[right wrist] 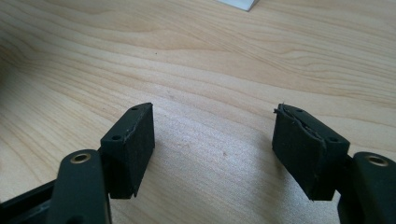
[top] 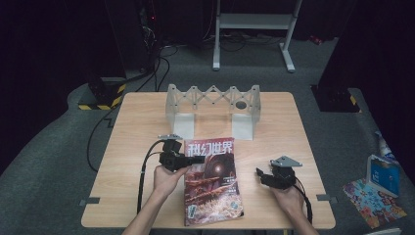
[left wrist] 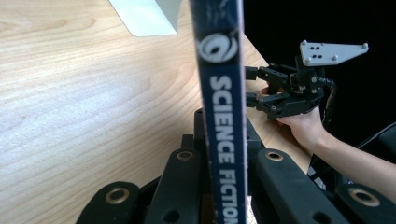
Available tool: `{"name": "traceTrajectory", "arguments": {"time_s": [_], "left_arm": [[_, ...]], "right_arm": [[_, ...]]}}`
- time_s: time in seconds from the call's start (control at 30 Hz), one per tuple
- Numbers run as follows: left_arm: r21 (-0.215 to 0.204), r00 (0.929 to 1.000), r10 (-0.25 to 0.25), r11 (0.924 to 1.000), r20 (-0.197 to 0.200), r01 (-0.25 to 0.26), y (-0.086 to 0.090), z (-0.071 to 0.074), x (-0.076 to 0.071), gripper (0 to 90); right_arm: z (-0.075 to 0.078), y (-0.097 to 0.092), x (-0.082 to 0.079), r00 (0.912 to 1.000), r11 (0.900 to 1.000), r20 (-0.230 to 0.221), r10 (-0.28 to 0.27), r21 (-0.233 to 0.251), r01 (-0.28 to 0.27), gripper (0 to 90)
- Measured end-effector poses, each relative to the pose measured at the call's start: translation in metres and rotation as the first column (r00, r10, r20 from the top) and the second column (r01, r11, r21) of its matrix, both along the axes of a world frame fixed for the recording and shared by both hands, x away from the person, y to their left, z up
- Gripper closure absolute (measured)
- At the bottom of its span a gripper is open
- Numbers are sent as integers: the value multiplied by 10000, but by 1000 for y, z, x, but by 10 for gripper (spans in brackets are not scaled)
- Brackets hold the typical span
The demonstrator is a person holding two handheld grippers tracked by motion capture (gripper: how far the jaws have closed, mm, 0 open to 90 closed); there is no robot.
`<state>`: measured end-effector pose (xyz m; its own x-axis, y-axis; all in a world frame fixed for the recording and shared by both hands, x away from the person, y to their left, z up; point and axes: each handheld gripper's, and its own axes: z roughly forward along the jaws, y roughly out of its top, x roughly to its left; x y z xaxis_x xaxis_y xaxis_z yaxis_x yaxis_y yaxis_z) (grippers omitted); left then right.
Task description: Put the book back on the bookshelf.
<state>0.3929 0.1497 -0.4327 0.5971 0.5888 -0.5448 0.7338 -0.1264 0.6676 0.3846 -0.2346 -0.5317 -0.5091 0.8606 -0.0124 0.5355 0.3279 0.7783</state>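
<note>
the glossy science-fiction magazine with a red-brown cover and a blue spine [top: 211, 180] lies on the pale wooden table [top: 137, 127], near the front edge and about midway across, its title end pointing away from the person. the left gripper [top: 199, 159] comes in from the magazine's left side and is clamped on it near the far left corner; in the left gripper view the blue spine [left wrist: 219, 112] stands upright between the two black jaws, pinched tight, with white lettering running down it. that edge looks raised a little off the wood, though the high view is too coarse to be sure.

the right gripper [top: 260, 174] sits well to the right of the magazine, apart from it, low over bare tabletop. its jaws stand wide with nothing between them, and the right gripper view shows only wood grain between the pads [right wrist: 128, 147].

behind the magazine, toward the far edge, stands a light grey expanding rack with a criss-cross lattice and two flat end panels [top: 212, 108].
</note>
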Motion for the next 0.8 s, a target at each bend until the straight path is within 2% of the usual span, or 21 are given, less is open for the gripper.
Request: {"name": "traceTrajectory", "arguments": {"time_s": [0.3, 0.6, 0.67, 0.8], "left_arm": [[-54, 9979, -136, 9999, 635, 140, -4, 22, 0, 839], [293, 9926, -306, 9992, 1173, 273, -7, 43, 3, 840], [254, 9929, -333, 9992, 1144, 306, -8, 47, 3, 840], [597, 9898, -512, 9973, 1328, 436, -13, 57, 3, 840]], "right_arm": [[-2, 0, -2, 9998, 9999, 178, -102, 31, 102, 297], [-2, 1, -3, 9997, 9998, 159, -166, 88, 165, 298], [-2, 1, -3, 9997, 9998, 172, -179, 99, 177, 299], [-2, 1, -3, 9997, 9998, 185, -162, 91, 160, 301]]}}
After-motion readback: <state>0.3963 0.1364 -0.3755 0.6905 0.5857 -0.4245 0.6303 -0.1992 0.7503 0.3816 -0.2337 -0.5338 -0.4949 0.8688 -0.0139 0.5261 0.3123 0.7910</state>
